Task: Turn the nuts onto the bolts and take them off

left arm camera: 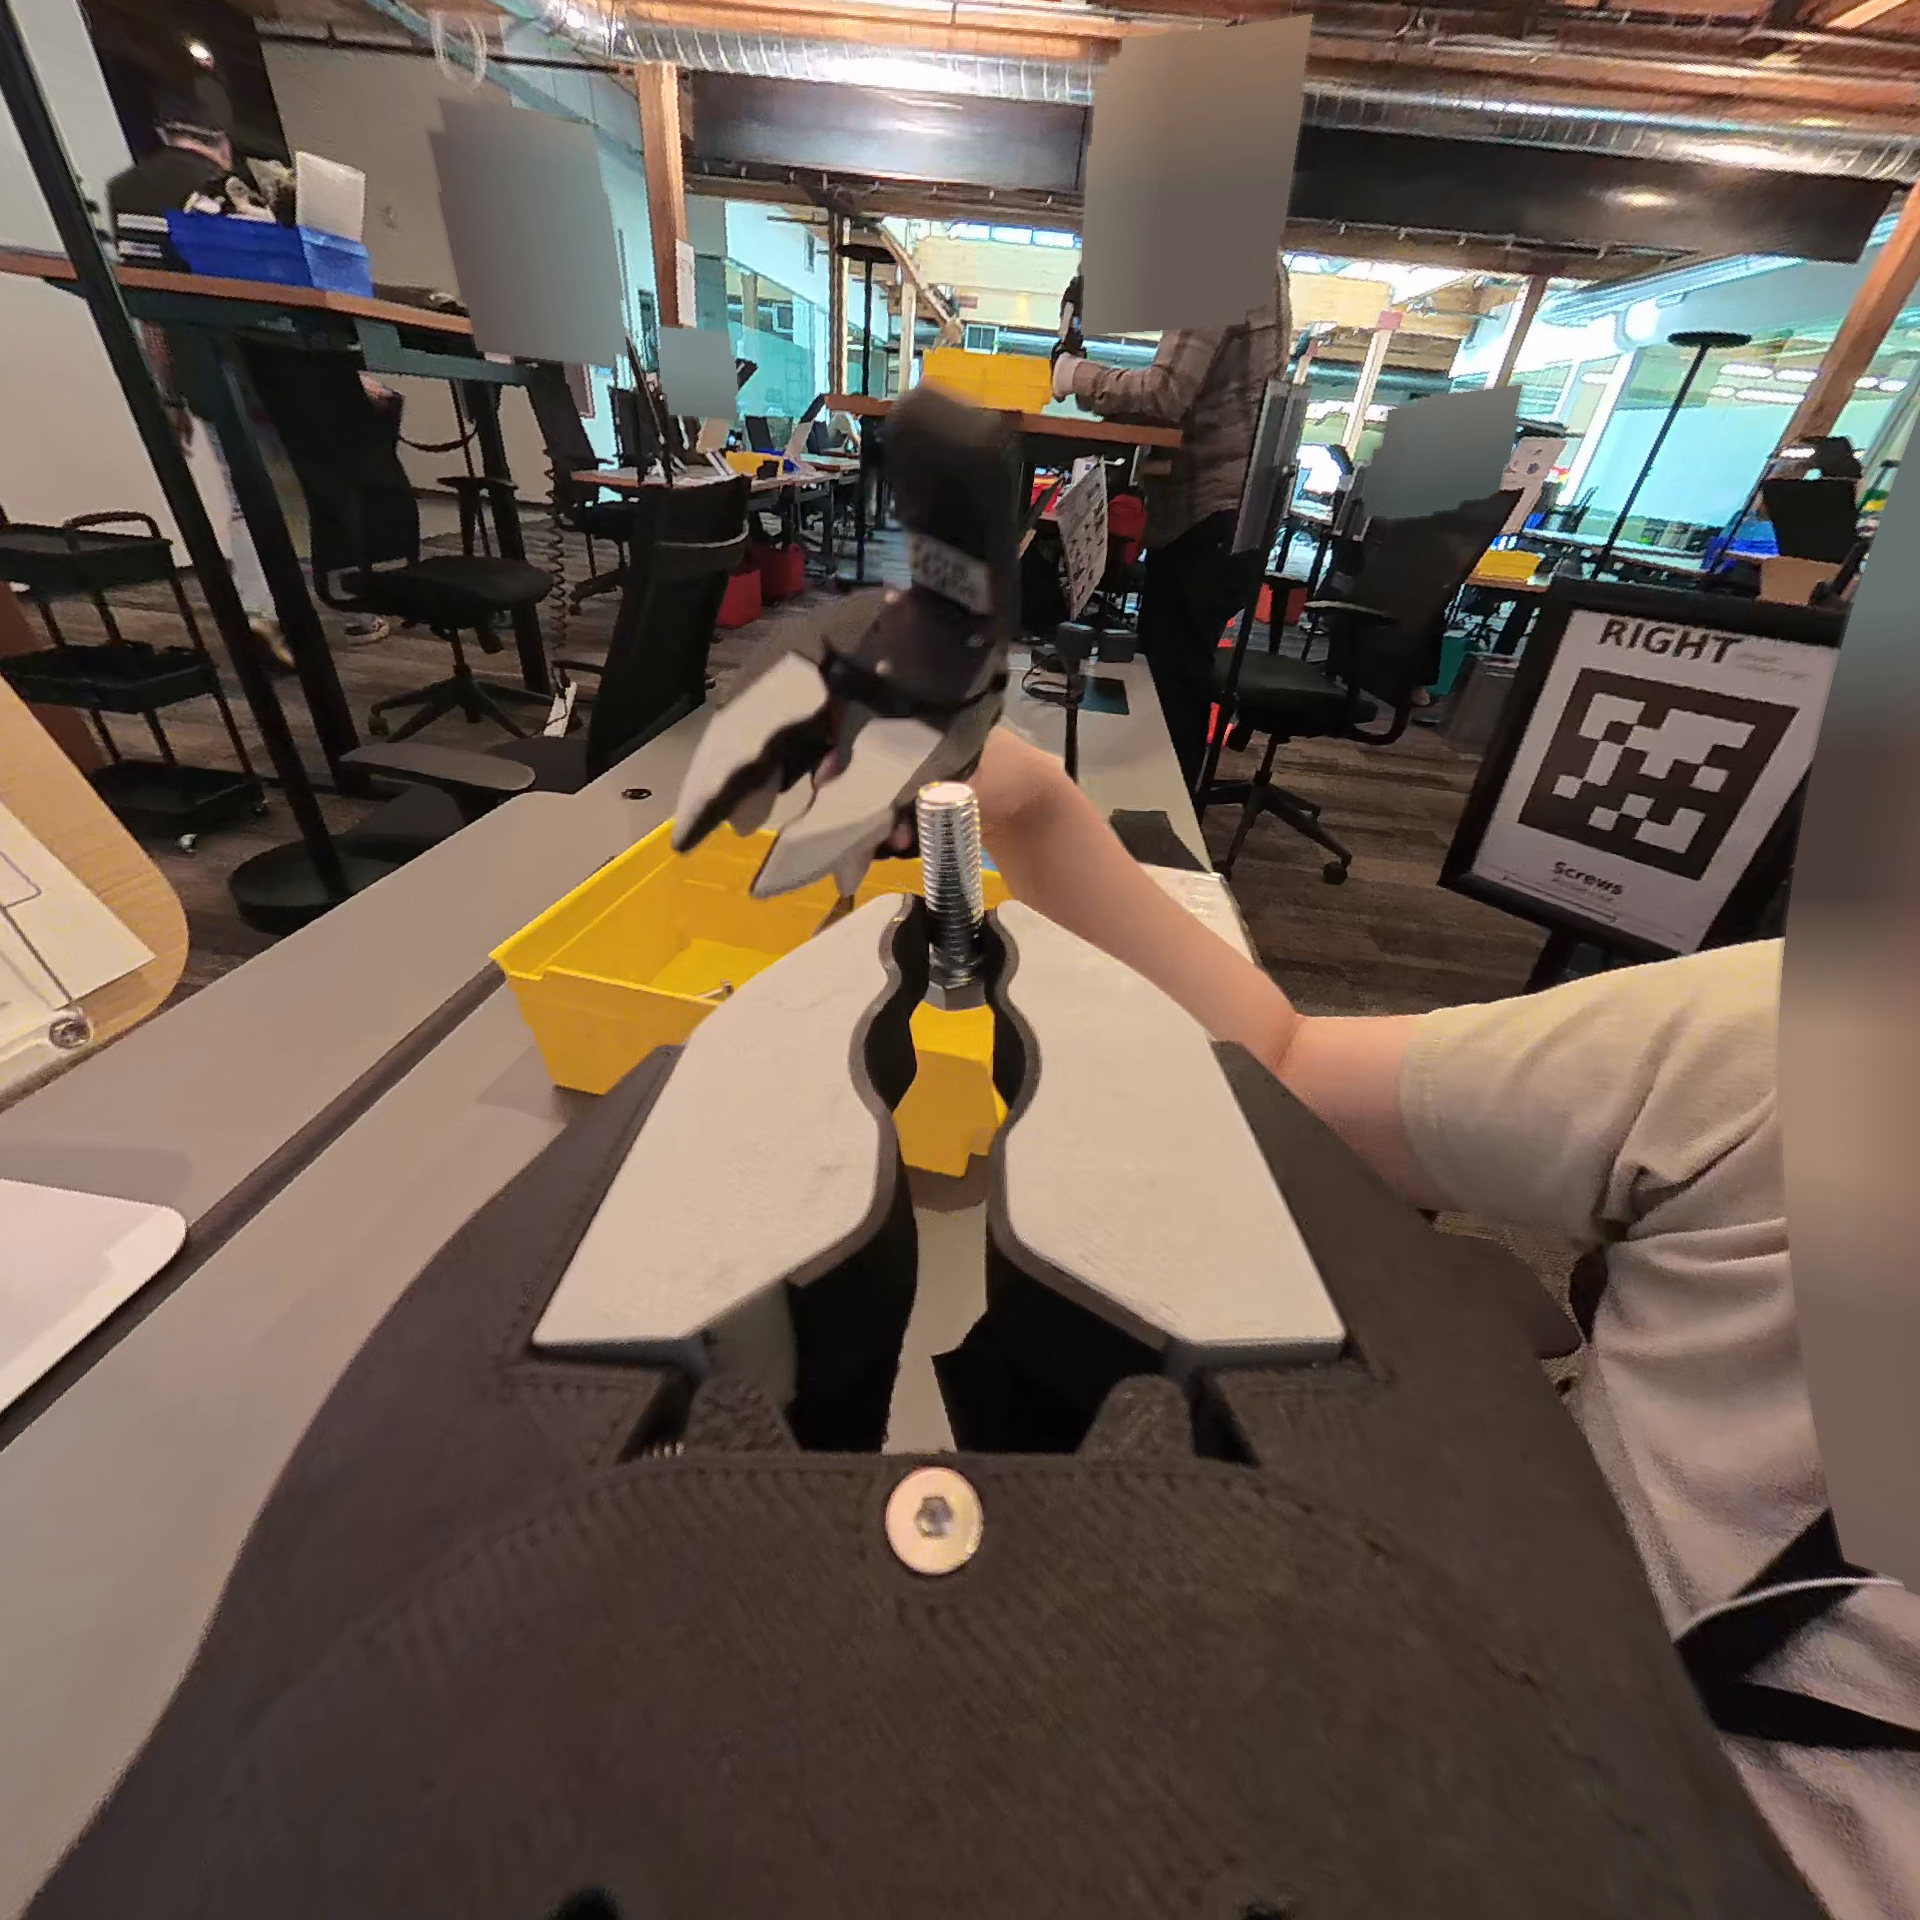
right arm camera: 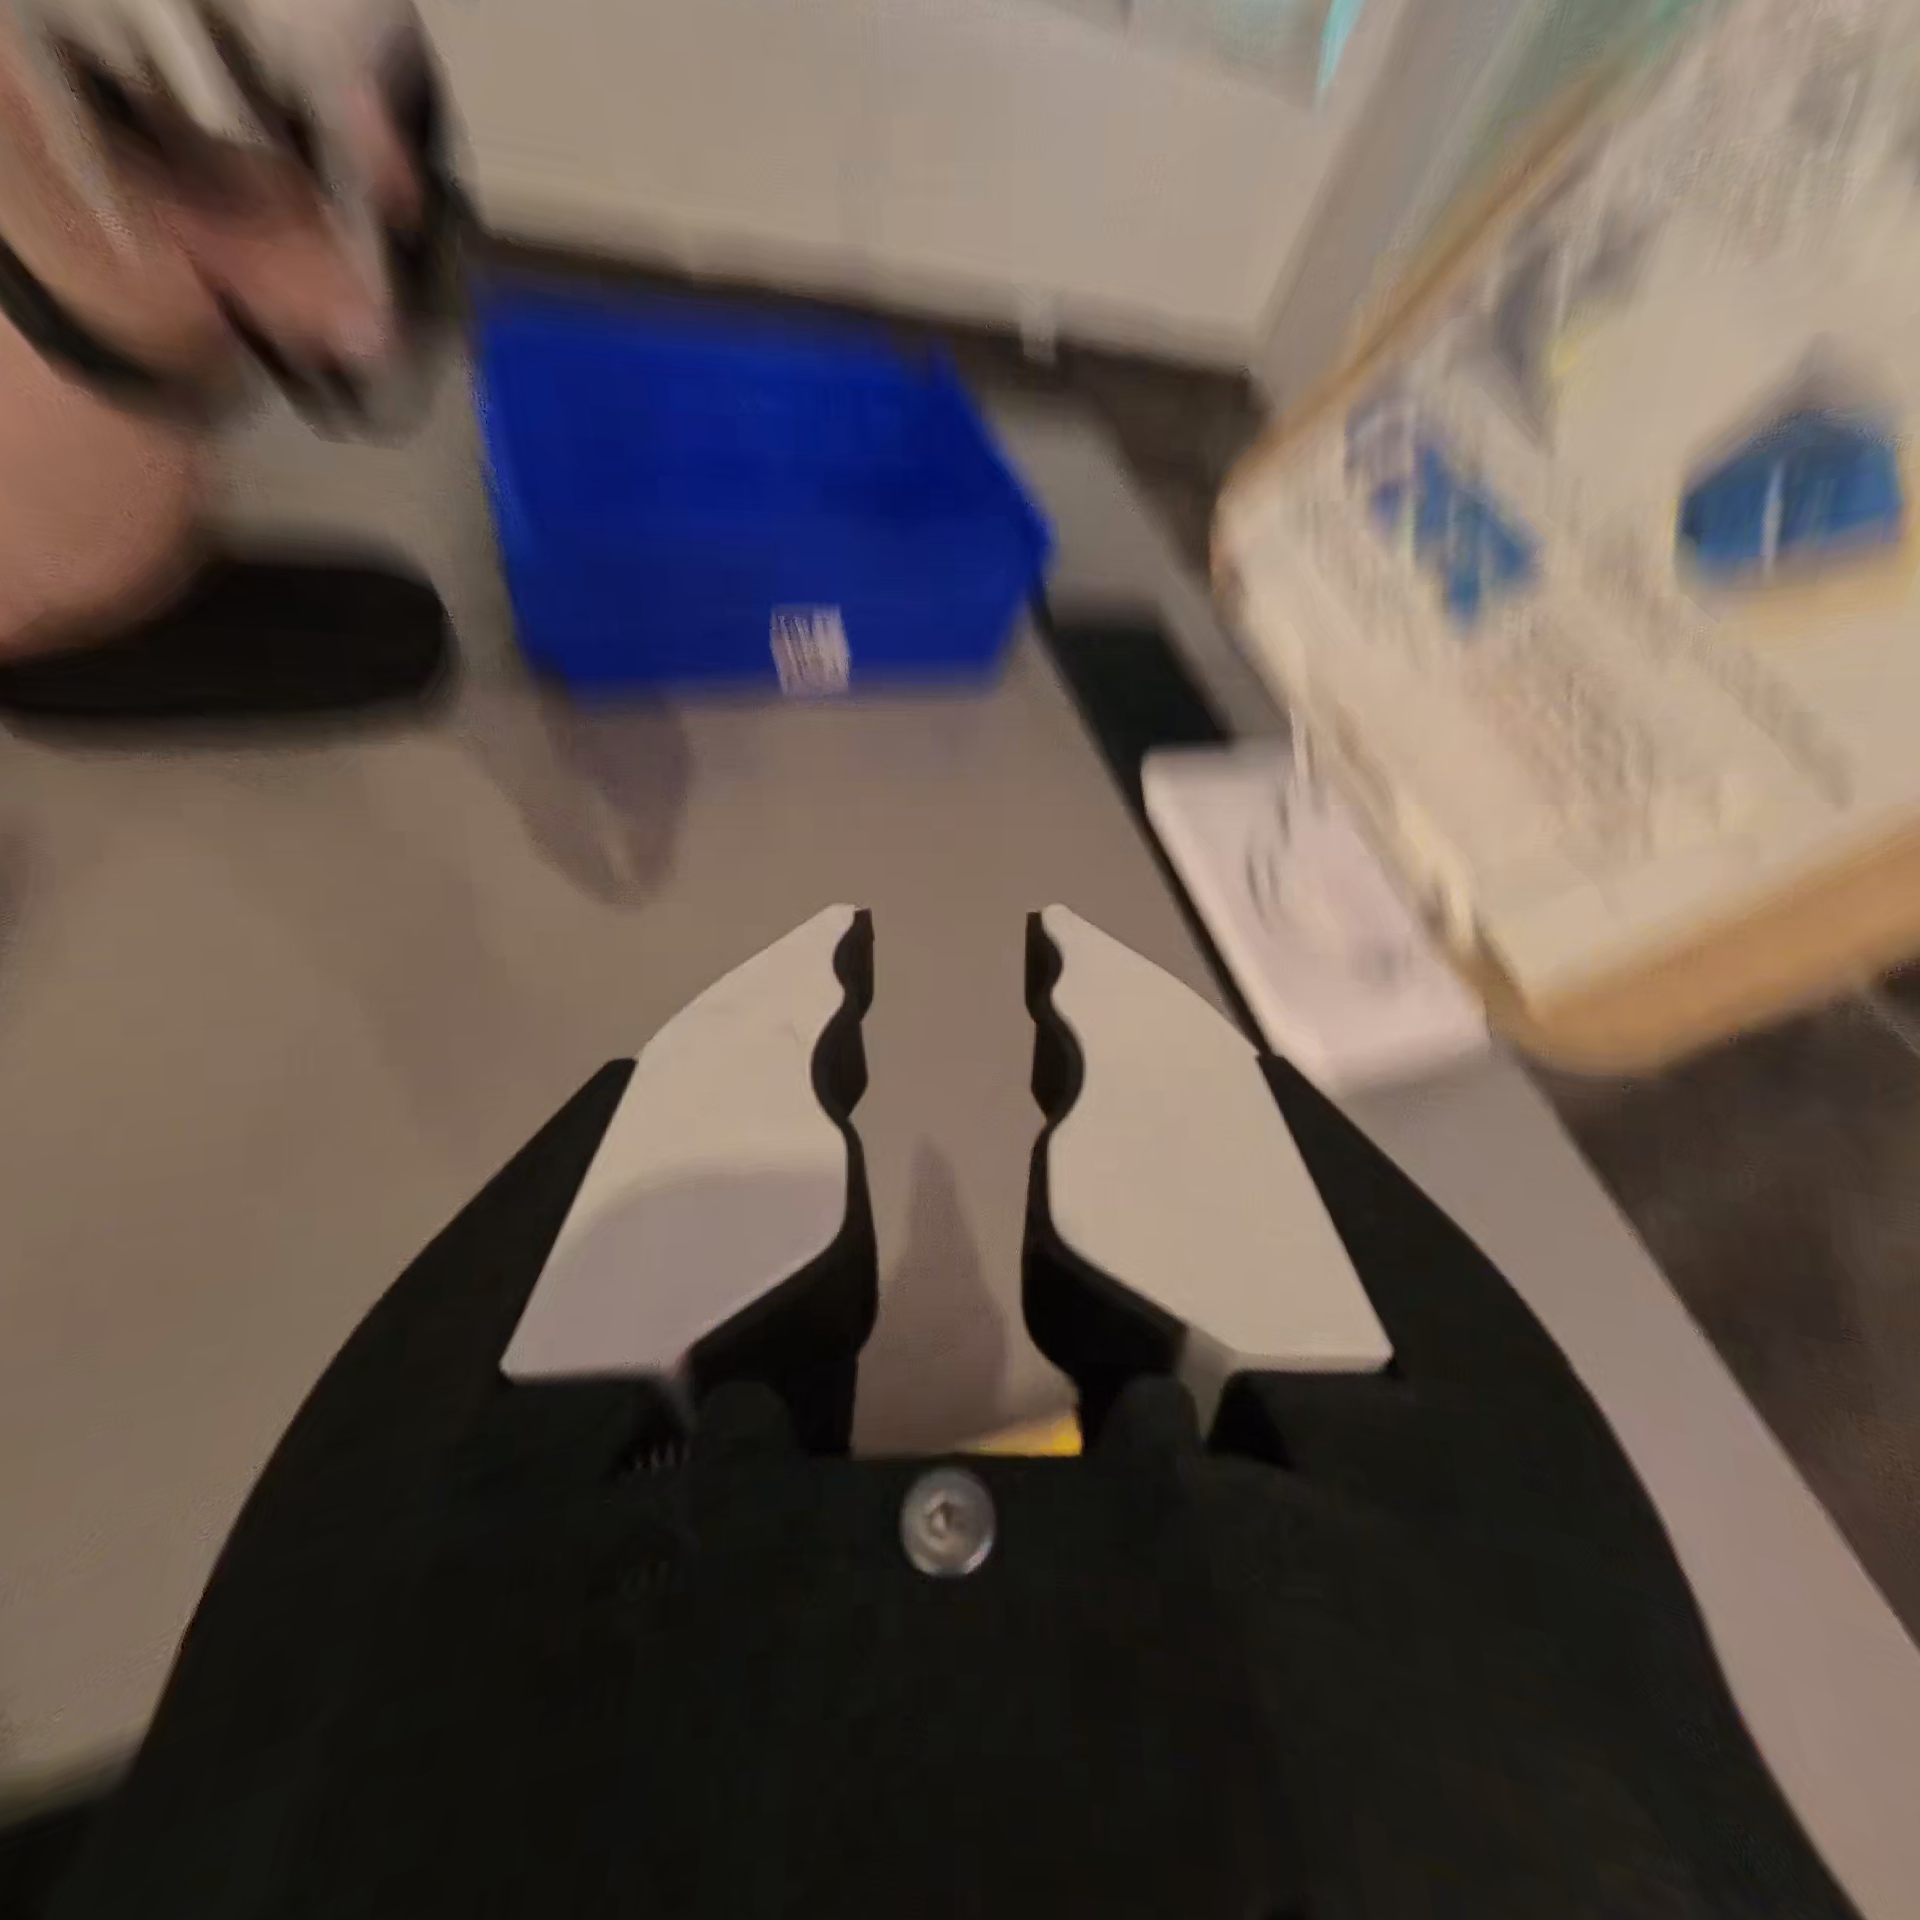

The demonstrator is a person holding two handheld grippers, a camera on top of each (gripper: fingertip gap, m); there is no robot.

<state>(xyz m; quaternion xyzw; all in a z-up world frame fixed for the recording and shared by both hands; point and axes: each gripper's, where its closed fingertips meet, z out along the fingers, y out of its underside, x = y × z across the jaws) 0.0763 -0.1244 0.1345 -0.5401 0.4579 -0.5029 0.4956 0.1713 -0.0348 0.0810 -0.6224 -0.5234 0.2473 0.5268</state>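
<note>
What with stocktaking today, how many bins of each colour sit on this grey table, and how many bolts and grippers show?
yellow bin: 1
blue bin: 1
bolt: 1
grippers: 2 (left gripper, right gripper)
Total: 5

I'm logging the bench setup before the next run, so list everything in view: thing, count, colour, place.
bolt: one, silver, upright between the left gripper's tips, nut low on its thread
yellow bin: one, on the grey table behind the bolt
blue bin: one, on the table ahead of the right gripper, blurred
marker sign: one, black and white, standing at right
office chairs: several, black, background
left gripper: grey fingers, shut on the bolt
right gripper: grey fingers, open, holding nothing
person's arm: one, bare, beige sleeve, right side
</note>
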